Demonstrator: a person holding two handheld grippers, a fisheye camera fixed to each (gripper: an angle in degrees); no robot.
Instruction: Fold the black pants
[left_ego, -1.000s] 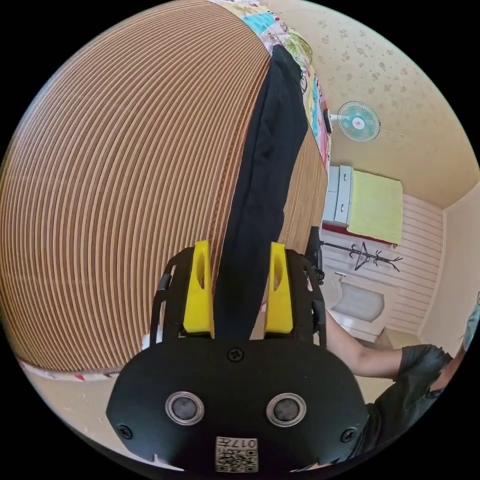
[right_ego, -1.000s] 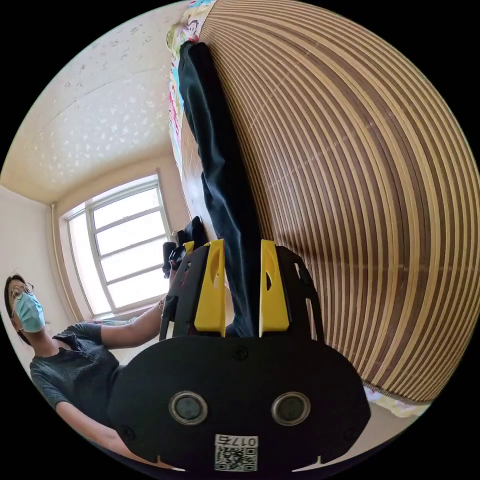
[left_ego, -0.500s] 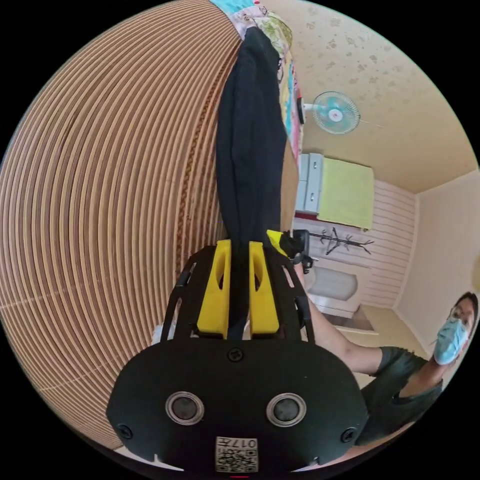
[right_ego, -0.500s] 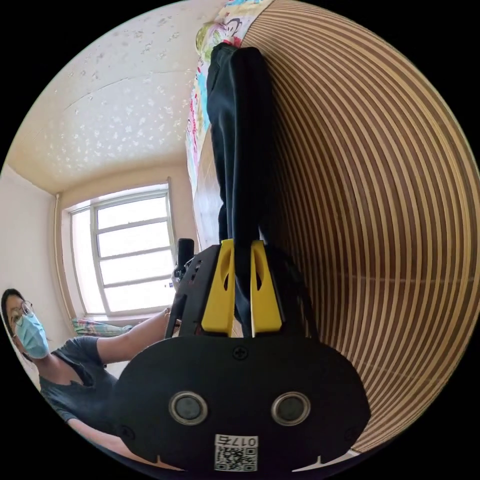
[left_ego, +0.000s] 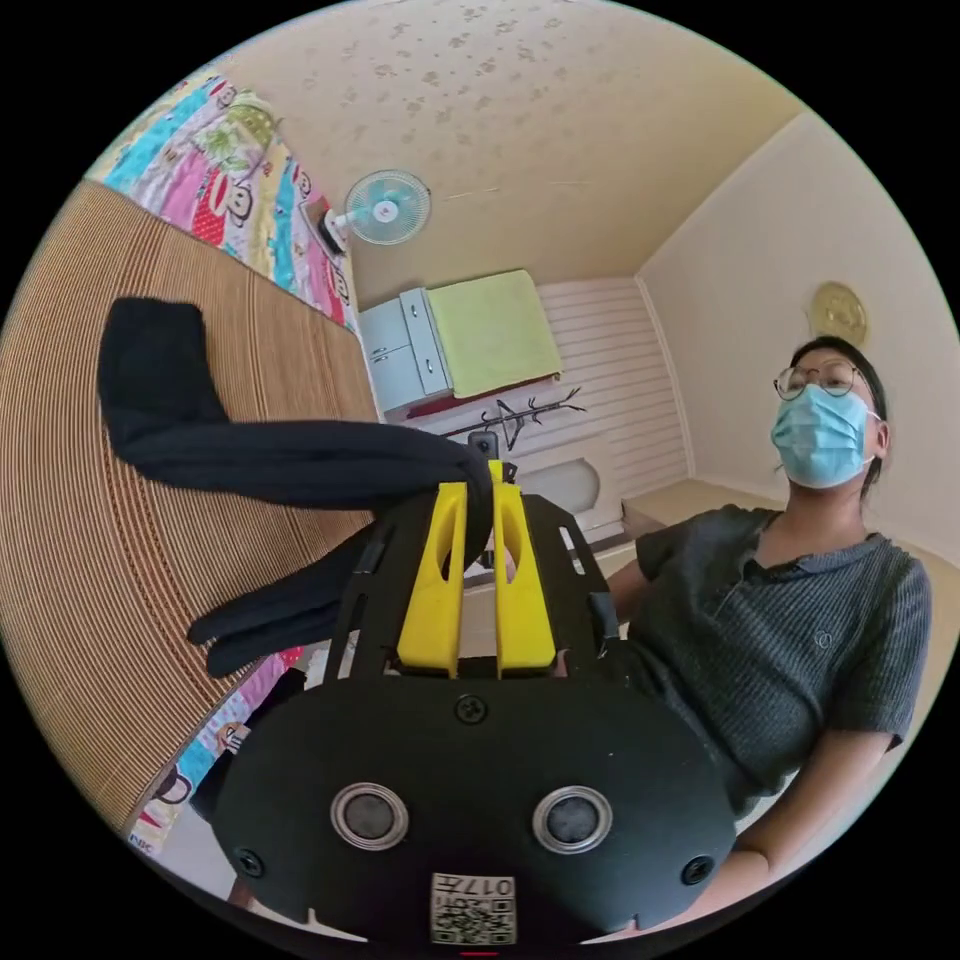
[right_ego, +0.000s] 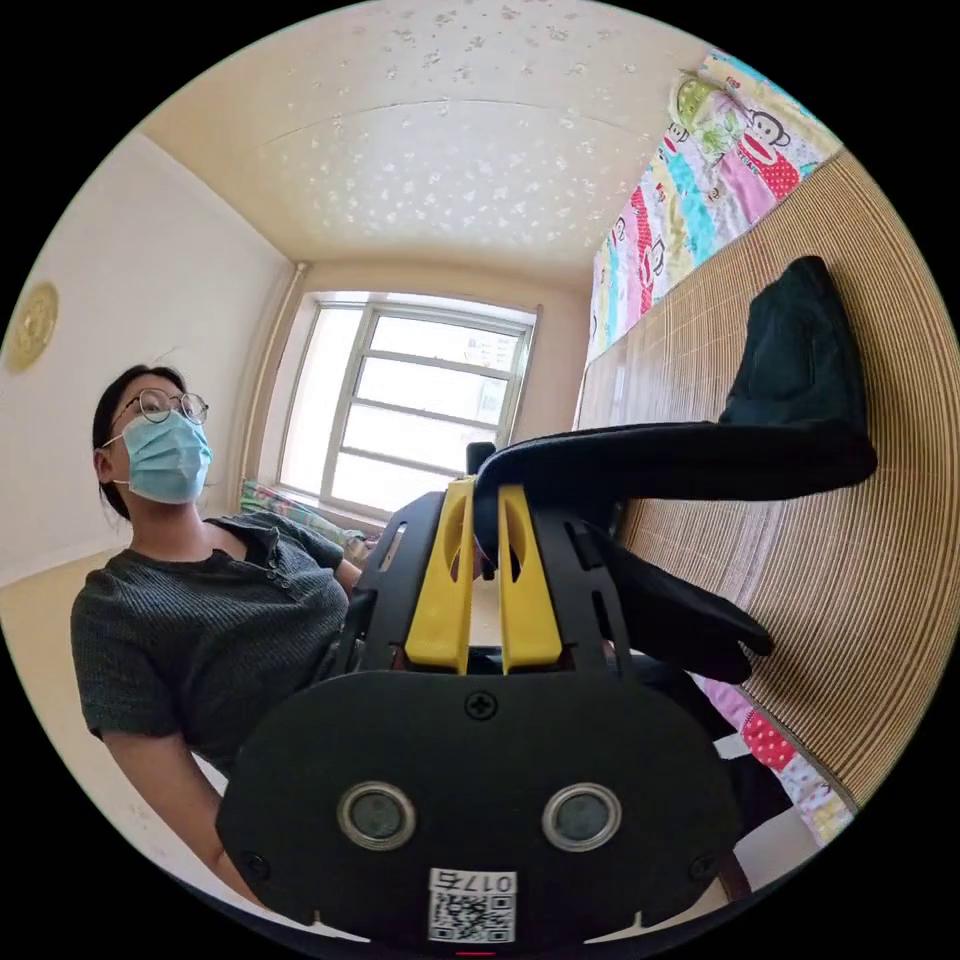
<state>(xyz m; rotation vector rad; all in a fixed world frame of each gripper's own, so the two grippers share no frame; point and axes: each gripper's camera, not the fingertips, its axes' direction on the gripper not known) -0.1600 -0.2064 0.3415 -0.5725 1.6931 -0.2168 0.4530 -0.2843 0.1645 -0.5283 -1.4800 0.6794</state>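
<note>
Both tools pinch soft black cloth pants (left_ego: 280, 460) | left tool (left_ego: 478, 500), right tool (right_ego: 487, 505) | risk: loose leg at 7 o'clock drags on striped bamboo mat (left_ego: 90, 560), skewing my fold

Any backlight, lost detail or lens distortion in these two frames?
Right gripper view: the window is bright and nearly blown out; the black pants read as a dark mass with few folds visible. Left gripper view: even light, the pants again lack detail. Both views: fisheye bends the mat stripes and walls; the tools look sharp.
</note>
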